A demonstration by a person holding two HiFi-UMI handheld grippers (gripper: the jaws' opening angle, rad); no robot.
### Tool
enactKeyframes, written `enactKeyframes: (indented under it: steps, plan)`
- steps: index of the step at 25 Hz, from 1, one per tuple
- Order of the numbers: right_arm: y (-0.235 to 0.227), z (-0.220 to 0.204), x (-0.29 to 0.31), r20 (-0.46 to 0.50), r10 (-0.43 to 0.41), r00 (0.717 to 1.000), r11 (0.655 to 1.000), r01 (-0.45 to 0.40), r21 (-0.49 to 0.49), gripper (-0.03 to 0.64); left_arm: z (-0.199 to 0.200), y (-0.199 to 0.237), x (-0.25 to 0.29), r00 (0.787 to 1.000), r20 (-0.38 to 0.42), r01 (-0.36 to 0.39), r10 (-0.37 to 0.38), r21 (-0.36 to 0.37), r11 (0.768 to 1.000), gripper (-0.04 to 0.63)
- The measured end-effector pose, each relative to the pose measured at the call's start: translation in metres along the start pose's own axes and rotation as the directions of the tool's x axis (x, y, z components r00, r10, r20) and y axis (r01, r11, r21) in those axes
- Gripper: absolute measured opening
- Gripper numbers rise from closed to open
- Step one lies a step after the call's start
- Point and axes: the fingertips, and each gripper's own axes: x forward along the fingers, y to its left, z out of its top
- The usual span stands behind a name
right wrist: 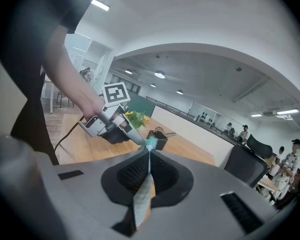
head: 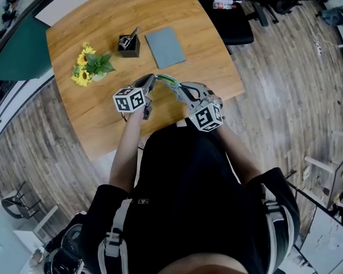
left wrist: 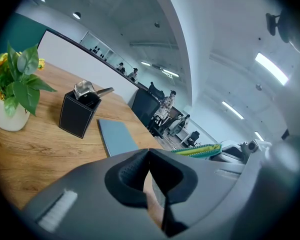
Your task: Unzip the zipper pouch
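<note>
While we hold one zipper pouch (head: 168,80) in the air above the near edge of the wooden table (head: 103,27), both of our two tools are clamped on it. The left gripper (head: 152,77) has its jaws pressed together on one end of the pouch, and the right gripper view shows a teal bit pinched at its tips. The right gripper (head: 182,89) has its jaws closed on the other end, with the fabric running edge-on between its pads. The pouch spans the short gap between the two, clear of the tabletop (green and yellow stripes show along it in the left gripper view). Each gripper carries one marker cube, so we count two.

Beyond the pouch, three things rest on the table. We see one pot of yellow flowers (head: 90,66) with green leaves, one black square holder (head: 128,44) with a metal piece poking out, and one flat grey pad (head: 164,46). The holder stands between the flowers and the pad, near the pad but not touching it. All three are apart from the pouch. One black chair (head: 231,21) stands at the table's far side.
</note>
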Motion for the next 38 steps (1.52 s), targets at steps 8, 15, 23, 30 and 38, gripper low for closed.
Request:
enactKeyframes:
  steps: [8,15,23,30,38]
  plan:
    - [-0.009,-0.001,-0.005,0.002,-0.016,1.0,1.0,0.016,0.007,0.009,0.003,0.001,0.005,1.0,-0.001,-0.009,0.009,0.001,1.0,0.0]
    - [-0.018,0.0,-0.005,0.003,-0.028,1.0,1.0,0.028,-0.009,0.009,0.012,0.01,0.002,1.0,0.012,-0.027,0.027,-0.006,1.0,0.0]
    - [-0.019,0.002,-0.002,0.005,-0.027,1.0,1.0,0.027,-0.015,0.009,0.015,0.017,0.003,0.999,0.022,-0.049,0.049,-0.011,0.999,0.002]
    - [-0.024,0.008,0.002,0.016,-0.031,0.999,0.999,0.032,-0.019,0.009,0.021,0.031,-0.007,0.996,0.048,-0.08,0.082,-0.027,0.996,0.002]
    - [-0.022,0.015,0.009,0.027,-0.034,0.999,0.999,0.034,-0.02,0.009,0.025,0.037,-0.016,0.993,0.068,-0.095,0.096,-0.028,0.995,0.005]
